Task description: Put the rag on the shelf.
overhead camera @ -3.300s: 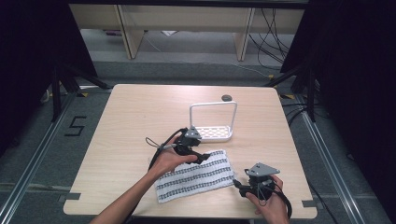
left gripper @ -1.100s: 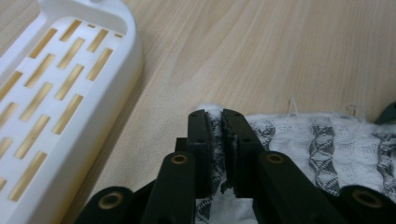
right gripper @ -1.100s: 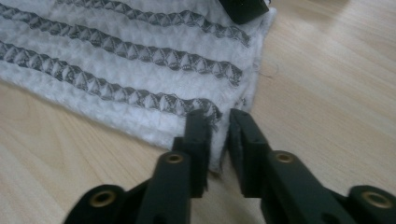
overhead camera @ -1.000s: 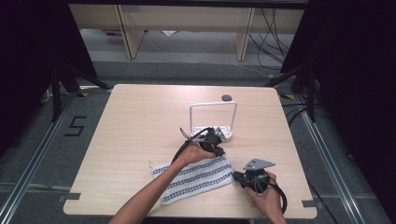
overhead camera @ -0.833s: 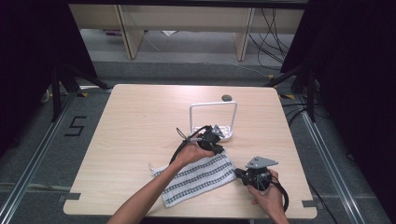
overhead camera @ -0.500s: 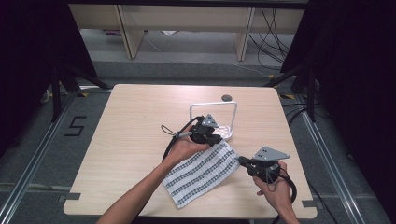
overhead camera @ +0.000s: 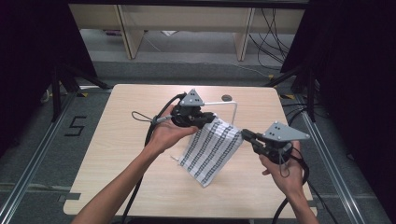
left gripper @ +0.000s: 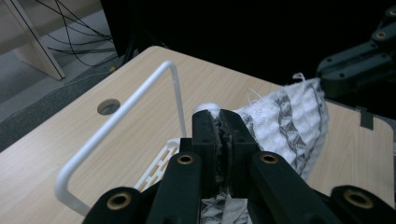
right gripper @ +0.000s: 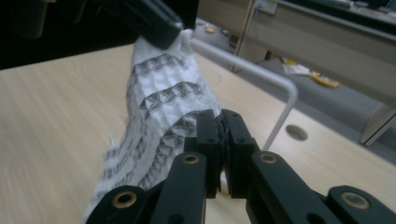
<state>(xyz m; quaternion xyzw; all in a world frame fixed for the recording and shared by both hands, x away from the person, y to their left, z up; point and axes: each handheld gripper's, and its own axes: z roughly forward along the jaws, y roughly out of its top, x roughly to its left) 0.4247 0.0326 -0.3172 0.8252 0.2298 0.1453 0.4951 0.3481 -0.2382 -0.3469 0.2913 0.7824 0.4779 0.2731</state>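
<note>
A white cloth with dark woven stripes (overhead camera: 211, 148) hangs lifted off the table, stretched between both grippers. My left gripper (overhead camera: 209, 119) is shut on its upper far corner, just in front of the white wire rack (overhead camera: 232, 108). My right gripper (overhead camera: 243, 135) is shut on the cloth's right corner. In the left gripper view the jaws (left gripper: 223, 140) pinch the cloth (left gripper: 294, 123) beside the rack's hoop (left gripper: 126, 105). The right gripper view has its jaws (right gripper: 222, 140) closed on the cloth (right gripper: 159, 107), with the rack's bar (right gripper: 261, 77) behind. The cloth's lower end droops toward the table.
The light wooden table (overhead camera: 116, 154) has a round cable hole (overhead camera: 226, 98) near its far edge. The rack's slatted base (left gripper: 156, 161) rests on the table under the hoop. Cables trail from both grippers. Dark floor and desk legs lie beyond.
The cloth has been lifted off the table. Both grippers rose and moved away from the person, the left one up to the rack, and the cloth now hangs between them.
</note>
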